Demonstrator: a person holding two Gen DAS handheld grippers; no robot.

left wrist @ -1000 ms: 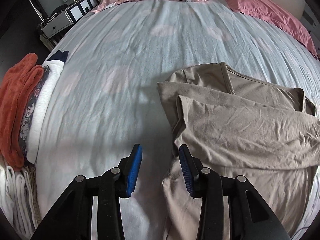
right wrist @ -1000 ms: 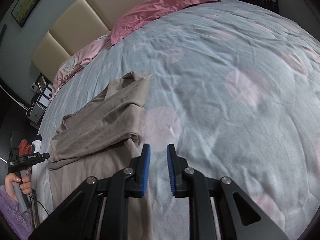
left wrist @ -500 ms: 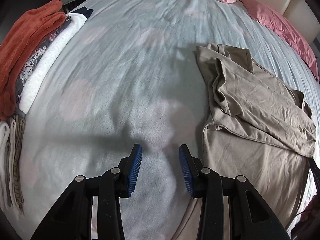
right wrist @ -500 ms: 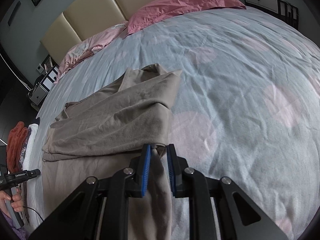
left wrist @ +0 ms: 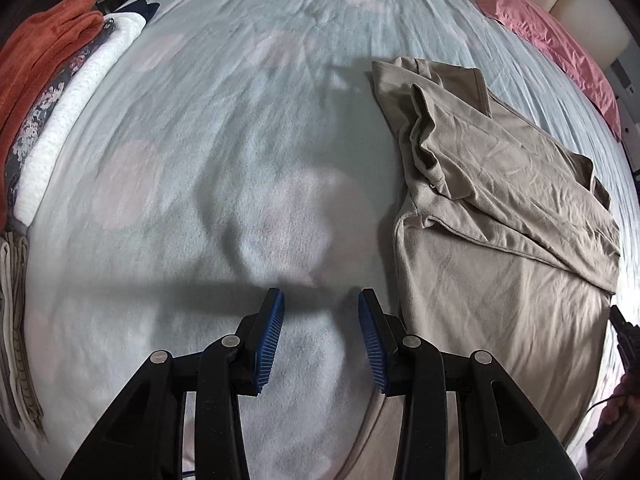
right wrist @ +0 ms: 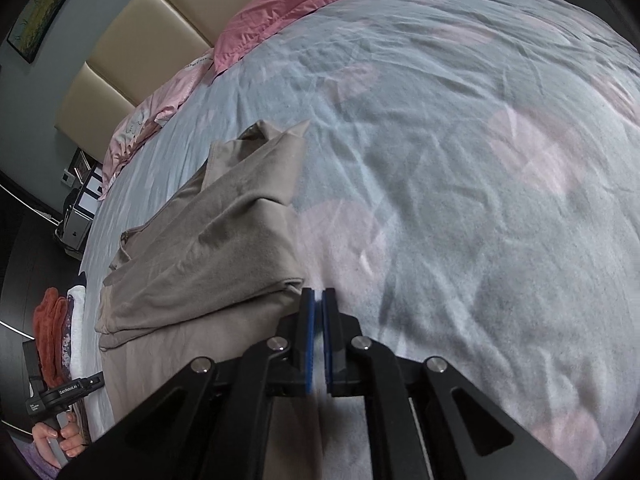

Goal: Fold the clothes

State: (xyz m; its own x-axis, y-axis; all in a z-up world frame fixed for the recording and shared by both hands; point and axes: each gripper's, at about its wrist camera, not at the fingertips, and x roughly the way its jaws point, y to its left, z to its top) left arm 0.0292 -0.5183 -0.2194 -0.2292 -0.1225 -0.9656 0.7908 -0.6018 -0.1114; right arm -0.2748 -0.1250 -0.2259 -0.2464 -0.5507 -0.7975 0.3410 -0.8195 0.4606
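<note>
Left gripper wide open, nothing in it, over bare blanket just left of the shirt. Right gripper nearly closed at the shirt's right edge; can't tell if fabric is pinched. Shirt lies partly folded, mid-bed. Folded stack at the far left edge. Pink pillows by the headboard.
</note>
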